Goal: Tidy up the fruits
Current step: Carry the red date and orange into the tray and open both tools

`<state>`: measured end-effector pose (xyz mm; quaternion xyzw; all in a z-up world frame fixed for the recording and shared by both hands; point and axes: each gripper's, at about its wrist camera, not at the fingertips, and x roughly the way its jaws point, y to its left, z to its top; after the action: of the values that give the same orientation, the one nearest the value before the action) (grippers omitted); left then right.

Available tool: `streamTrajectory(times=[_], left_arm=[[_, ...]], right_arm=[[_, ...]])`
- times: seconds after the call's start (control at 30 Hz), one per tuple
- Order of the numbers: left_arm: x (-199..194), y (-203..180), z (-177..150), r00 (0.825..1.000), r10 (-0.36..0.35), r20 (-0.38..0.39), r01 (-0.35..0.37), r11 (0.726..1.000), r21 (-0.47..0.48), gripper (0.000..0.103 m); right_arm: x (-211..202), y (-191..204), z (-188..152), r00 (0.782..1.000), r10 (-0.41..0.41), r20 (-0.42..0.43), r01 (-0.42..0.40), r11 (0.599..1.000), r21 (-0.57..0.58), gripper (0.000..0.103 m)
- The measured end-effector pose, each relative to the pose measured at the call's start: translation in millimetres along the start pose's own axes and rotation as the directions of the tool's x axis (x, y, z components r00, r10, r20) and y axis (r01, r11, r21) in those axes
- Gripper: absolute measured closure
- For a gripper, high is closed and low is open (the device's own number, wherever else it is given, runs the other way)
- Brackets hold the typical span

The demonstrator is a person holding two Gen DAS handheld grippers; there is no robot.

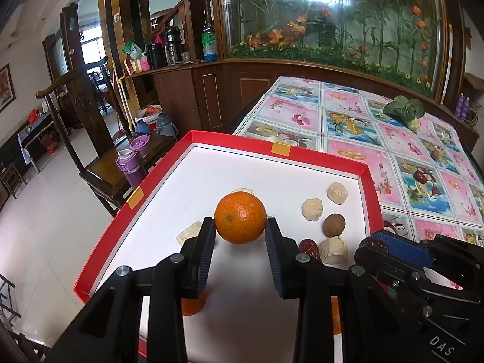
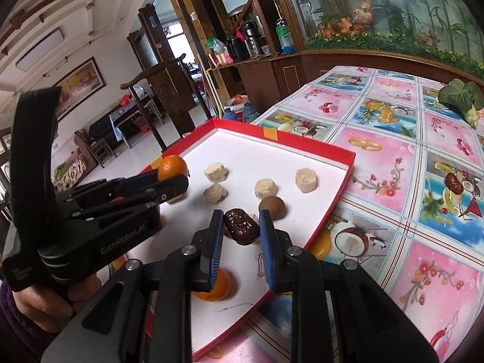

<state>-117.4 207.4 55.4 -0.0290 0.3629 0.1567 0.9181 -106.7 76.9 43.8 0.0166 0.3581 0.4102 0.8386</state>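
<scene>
While our left gripper (image 1: 240, 227) clasps the orange (image 1: 240, 217) at frame centre in the tray (image 1: 99, 251) and our right gripper (image 2: 242, 224) pinches the date (image 2: 241, 226), we judge either could slip if lifted crookedly.

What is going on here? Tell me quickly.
A person is sorting fruit in a red-rimmed tray with two handheld grippers. The left gripper grips an orange; the right gripper grips a dark red date. Several pale banana chunks and a brown round fruit lie loose on the tray's white floor.
</scene>
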Motion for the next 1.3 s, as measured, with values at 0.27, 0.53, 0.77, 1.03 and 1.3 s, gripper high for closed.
streamTrajectory(times=[0.27,0.53,0.77,1.03,1.3], left_arm=[[4.1,-0.6,-2.6,1.0,0.001,-0.016,0.0,1.0,0.004,0.07],[9.2,-0.5,-5.6,0.999,-0.002,-0.034,0.002,1.0,0.003,0.07],[9.7,-0.1,-7.2,0.999,-0.003,-0.038,0.003,1.0,0.005,0.07],[12.4,-0.1,-7.7,0.999,-0.001,-0.045,0.001,1.0,0.005,0.07],[18.4,3.2,-7.0,0.998,0.009,-0.059,-0.01,1.0,-0.003,0.07]], right_arm=[[1.8,0.2,-2.1,1.0,-0.003,-0.011,0.003,1.0,-0.005,0.077],[5.5,3.8,-3.3,1.0,-0.007,-0.029,0.007,1.0,-0.018,0.077],[10.0,4.9,-2.6,0.999,-0.009,-0.03,0.008,1.0,-0.016,0.077],[7.5,2.3,-2.1,0.999,-0.026,-0.021,0.025,1.0,-0.013,0.077],[21.4,3.3,5.2,0.998,-0.043,-0.037,0.042,0.999,-0.017,0.077]])
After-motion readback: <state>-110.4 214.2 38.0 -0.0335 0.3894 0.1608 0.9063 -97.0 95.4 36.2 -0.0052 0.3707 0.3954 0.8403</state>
